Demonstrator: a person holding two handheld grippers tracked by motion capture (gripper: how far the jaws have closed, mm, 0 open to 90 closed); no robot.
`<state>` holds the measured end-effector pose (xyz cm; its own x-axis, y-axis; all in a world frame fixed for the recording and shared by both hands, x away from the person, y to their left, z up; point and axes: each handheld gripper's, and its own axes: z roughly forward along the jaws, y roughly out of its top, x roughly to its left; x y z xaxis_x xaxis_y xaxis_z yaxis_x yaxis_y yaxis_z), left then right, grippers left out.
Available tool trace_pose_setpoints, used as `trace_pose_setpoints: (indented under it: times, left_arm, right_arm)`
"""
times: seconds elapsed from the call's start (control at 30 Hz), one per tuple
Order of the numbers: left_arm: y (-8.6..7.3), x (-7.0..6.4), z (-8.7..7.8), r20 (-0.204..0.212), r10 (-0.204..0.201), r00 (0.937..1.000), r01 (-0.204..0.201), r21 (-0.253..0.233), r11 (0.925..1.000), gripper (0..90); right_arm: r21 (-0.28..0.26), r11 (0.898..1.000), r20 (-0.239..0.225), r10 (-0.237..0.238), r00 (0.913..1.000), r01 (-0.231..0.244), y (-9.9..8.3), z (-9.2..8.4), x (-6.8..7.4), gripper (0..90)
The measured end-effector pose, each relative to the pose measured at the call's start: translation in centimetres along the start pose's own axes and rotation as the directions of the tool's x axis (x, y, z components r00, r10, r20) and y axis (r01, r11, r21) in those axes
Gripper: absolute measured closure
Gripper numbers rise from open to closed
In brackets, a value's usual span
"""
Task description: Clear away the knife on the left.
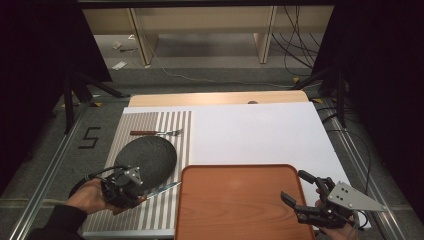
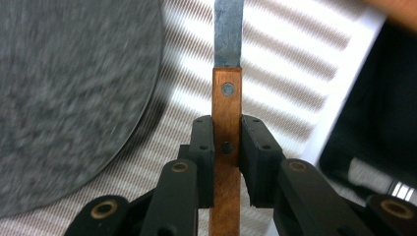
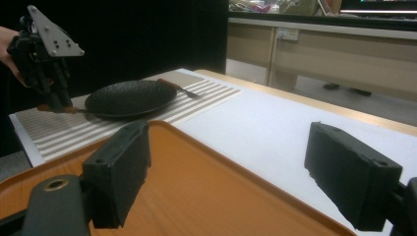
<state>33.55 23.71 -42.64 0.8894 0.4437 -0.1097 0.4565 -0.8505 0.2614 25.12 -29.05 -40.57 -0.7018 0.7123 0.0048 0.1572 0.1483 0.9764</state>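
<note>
Place setting apparently in an early stage, judging by the layout: a dark round plate (image 1: 146,158) resting on a grey-and-white striped placemat (image 1: 150,210) at the near left of the white tabletop (image 1: 260,135), with a wooden-handled fork (image 1: 156,132) lying just beyond the plate's far edge. A knife (image 1: 162,188) with a copper-brown handle and a flat steel blade gripped in the left gripper (image 1: 121,189), at the plate's near right edge, blade pointing right toward an orange-brown tray (image 1: 240,200). Impossible to tell whether the knife rests on the mat or is lifted just clear of it. In the left gripper view, black jaws closed to a narrow gap, pads pressed flat against both sides of the knife handle (image 2: 226,128), blade running straight up and away over the stripes, plate at the left. Likely still to do: settling the knife in its final place, whether beside the plate or on the tray, then releasing it. Tray bare, nothing on it. Right gripper (image 1: 300,192) held at the near right, over the tray's right edge, jaws spread wide apart and holding nothing, touching nothing that can be made out. In the right gripper view, both pads well apart over the tray's surface (image 3: 196,196), plate and left gripper farther off at the left.
</note>
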Motion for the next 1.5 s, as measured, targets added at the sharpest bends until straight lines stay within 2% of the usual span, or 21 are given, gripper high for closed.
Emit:
trace_pose_setpoints:
  times: [0.13,0.2,0.27,0.3,0.33,0.37,0.47,0.5,0.6,0.63,0.73,0.83,0.87,0.9,0.93,1.03,1.07,1.27,1.37,1.43,1.5]
  left_arm:
    - [1.0,-0.8,-0.3,0.034,-0.050,0.9981,0.052,-0.065,0.9965,76.7]
    - [1.4,-1.2,-0.4,0.043,-0.077,0.9961,0.081,-0.102,0.9915,76.7]
    - [2.0,-1.7,-0.6,0.064,-0.100,0.9930,0.108,-0.147,0.9832,76.7]
    - [2.0,-1.7,-0.6,0.064,-0.100,0.9930,0.108,-0.147,0.9832,76.7]
    - [2.6,-2.1,-0.6,0.086,-0.126,0.9883,0.140,-0.179,0.9738,76.7]
    - [2.8,-2.4,-0.5,0.093,-0.138,0.9861,0.154,-0.196,0.9686,76.7]
    - [3.6,-3.0,-0.3,0.121,-0.166,0.9788,0.189,-0.221,0.9566,76.7]
    - [3.6,-3.0,-0.3,0.121,-0.166,0.9788,0.189,-0.221,0.9566,76.7]
    - [4.4,-3.6,0.0,0.145,-0.198,0.9695,0.229,-0.245,0.9422,76.7]
    - [4.4,-3.6,0.0,0.145,-0.198,0.9695,0.229,-0.245,0.9422,76.7]
    - [5.3,-4.0,0.3,0.159,-0.216,0.9633,0.251,-0.244,0.9369,76.7]
    - [5.8,-4.3,0.5,0.169,-0.230,0.9583,0.268,-0.254,0.9292,76.7]
    - [6.0,-4.4,0.7,0.181,-0.220,0.9585,0.261,-0.248,0.9329,76.7]
    - [6.0,-4.4,0.7,0.181,-0.220,0.9585,0.261,-0.248,0.9329,76.7]
    - [6.3,-4.6,0.9,0.188,-0.224,0.9562,0.268,-0.255,0.9290,76.7]
    - [6.7,-4.7,1.2,0.195,-0.213,0.9573,0.259,-0.247,0.9338,76.7]
    - [7.1,-4.8,1.5,0.204,-0.218,0.9542,0.266,-0.245,0.9325,76.7]
    - [8.3,-5.0,2.5,0.230,-0.219,0.9482,0.275,-0.246,0.9296,76.7]
    - [8.7,-5.2,2.7,0.231,-0.219,0.9480,0.275,-0.248,0.9289,76.7]
    - [9.2,-5.4,3.1,0.245,-0.219,0.9444,0.281,-0.258,0.9244,76.7]
    - [9.4,-5.4,3.2,0.254,-0.217,0.9425,0.282,-0.257,0.9244,76.7]
  right_arm:
    - [-0.001,1.000,0.000,0.000,1.0000,0.000,0.0,0.0,0.0,18.5]
    - [0.000,1.000,0.000,0.000,1.0000,0.000,0.0,0.0,0.0,18.5]
    - [-0.001,1.000,0.000,-0.001,1.0000,0.001,0.0,0.0,0.0,18.5]
    - [-0.001,1.000,0.000,0.000,1.0000,0.000,0.0,0.0,0.0,18.5]
    - [-0.002,1.000,0.000,0.000,1.0000,0.000,0.0,0.0,0.0,18.5]
    - [-0.002,1.000,0.000,0.000,1.0000,0.000,0.0,0.0,0.0,18.5]
    - [-0.002,1.000,-0.001,-0.001,1.0000,0.001,0.0,0.0,0.0,18.5]
    - [-0.002,1.000,-0.001,0.000,1.0000,0.000,0.0,0.0,0.0,18.5]
    - [-0.002,1.000,-0.001,-0.001,1.0000,0.001,0.0,0.0,0.0,18.5]
    - [-0.002,1.000,-0.001,-0.001,1.0000,0.001,0.0,0.0,0.0,18.5]
    - [-0.002,1.000,-0.002,-0.002,1.0000,0.002,0.0,0.0,0.0,18.5]
    - [-0.002,1.000,-0.002,-0.003,1.0000,0.003,0.0,0.0,0.0,18.5]
    - [-0.002,1.000,-0.002,-0.003,1.0000,0.003,0.0,0.0,0.0,18.5]
    - [-0.002,1.000,-0.002,-0.003,1.0000,0.003,0.0,0.0,0.0,18.5]
    - [-0.003,1.000,-0.002,-0.002,1.0000,0.002,0.0,0.0,0.0,18.5]
    - [-0.002,1.000,-0.002,-0.003,1.0000,0.003,0.0,0.0,0.0,18.5]
    - [-0.002,1.000,-0.002,-0.003,1.0000,0.003,0.0,0.0,0.0,18.5]
    - [-0.003,1.000,-0.002,-0.003,1.0000,0.003,0.0,0.0,0.0,18.5]
    - [-0.004,1.000,-0.003,-0.006,1.0000,0.006,0.0,0.0,0.0,18.5]
    - [-0.004,1.000,-0.003,-0.005,1.0000,0.005,0.0,0.0,0.0,18.5]
    - [-0.004,1.000,-0.003,-0.006,1.0000,0.006,0.0,0.0,0.0,18.5]
